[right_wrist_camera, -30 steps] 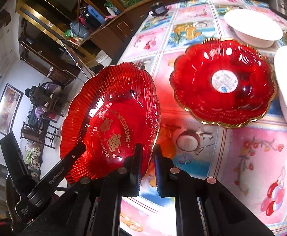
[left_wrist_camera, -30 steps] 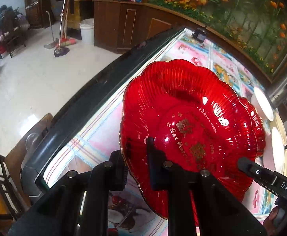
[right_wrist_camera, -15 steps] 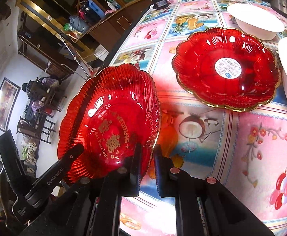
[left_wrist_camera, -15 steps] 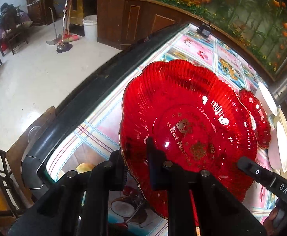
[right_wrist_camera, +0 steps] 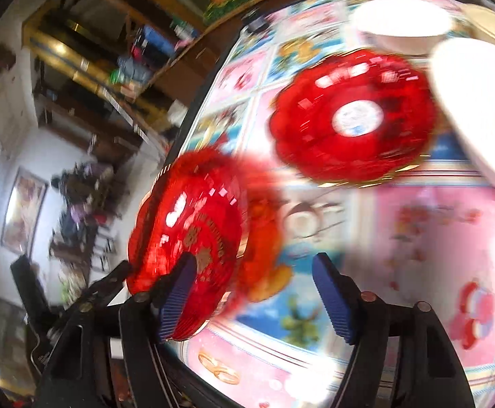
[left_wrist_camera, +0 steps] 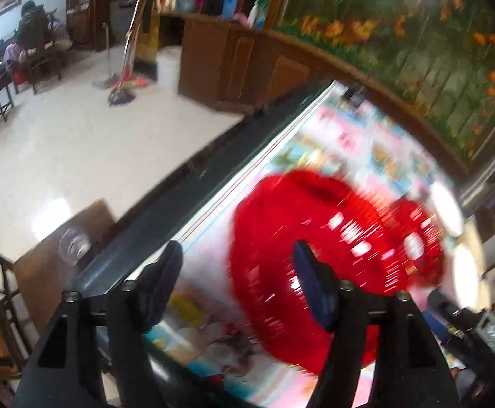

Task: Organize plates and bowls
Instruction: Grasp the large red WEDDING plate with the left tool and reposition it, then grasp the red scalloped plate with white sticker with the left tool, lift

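On the table [right_wrist_camera: 417, 238], my red plate [right_wrist_camera: 193, 238] blurs at the near edge, a second red plate [right_wrist_camera: 349, 119] beyond. My left gripper [left_wrist_camera: 237, 285] and right gripper [right_wrist_camera: 250, 292] have just been opening, jaws wide, gripping nothing.

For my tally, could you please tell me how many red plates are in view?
2: one red plate at the table's near edge by the open right gripper, another farther back beside the white bowls.
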Action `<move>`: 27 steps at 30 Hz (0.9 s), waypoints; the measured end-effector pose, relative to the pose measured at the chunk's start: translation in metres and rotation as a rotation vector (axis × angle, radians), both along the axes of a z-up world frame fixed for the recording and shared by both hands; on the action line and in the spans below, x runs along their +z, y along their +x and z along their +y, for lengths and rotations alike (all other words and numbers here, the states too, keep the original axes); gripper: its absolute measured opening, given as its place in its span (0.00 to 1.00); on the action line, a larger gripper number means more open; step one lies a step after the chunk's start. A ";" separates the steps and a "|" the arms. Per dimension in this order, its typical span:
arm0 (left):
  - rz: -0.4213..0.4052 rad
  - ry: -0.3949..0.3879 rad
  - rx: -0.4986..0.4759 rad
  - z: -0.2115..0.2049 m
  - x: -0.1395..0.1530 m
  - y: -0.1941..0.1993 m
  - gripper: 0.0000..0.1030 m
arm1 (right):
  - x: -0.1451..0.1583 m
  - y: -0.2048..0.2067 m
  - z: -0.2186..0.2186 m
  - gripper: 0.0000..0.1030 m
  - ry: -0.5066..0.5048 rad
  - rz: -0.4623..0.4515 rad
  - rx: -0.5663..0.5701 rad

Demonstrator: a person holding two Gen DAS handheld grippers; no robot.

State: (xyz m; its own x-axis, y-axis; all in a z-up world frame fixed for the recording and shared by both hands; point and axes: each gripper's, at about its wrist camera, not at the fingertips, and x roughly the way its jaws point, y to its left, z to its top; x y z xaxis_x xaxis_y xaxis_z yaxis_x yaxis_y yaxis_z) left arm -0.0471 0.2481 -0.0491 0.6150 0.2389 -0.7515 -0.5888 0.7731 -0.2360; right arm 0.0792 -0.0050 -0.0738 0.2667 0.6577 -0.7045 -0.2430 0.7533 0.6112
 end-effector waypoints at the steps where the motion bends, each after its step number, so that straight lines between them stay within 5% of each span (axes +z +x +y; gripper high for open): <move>1: -0.028 0.012 -0.019 -0.005 0.008 0.003 0.75 | 0.001 0.002 -0.010 0.74 0.018 0.004 -0.029; 10: 0.042 -0.041 -0.334 -0.078 0.024 0.121 0.77 | -0.007 0.036 -0.065 0.77 0.097 0.074 -0.219; 13: 0.116 -0.139 -0.375 -0.088 0.005 0.166 0.77 | -0.015 0.047 -0.069 0.77 0.118 0.108 -0.238; 17: 0.200 -0.175 -0.414 -0.105 -0.014 0.213 0.77 | -0.020 0.060 -0.071 0.77 0.132 0.132 -0.251; 27: 0.307 -0.213 -0.456 -0.124 -0.050 0.248 0.77 | -0.033 0.083 -0.070 0.75 0.079 0.152 -0.274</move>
State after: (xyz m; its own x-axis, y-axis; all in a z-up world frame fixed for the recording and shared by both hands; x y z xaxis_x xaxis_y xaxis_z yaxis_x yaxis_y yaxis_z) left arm 0.2013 0.1243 -0.0988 0.3664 -0.1746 -0.9139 -0.2737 0.9186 -0.2852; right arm 0.1619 -0.0750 -0.1070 0.3371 0.6302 -0.6994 0.0607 0.7268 0.6841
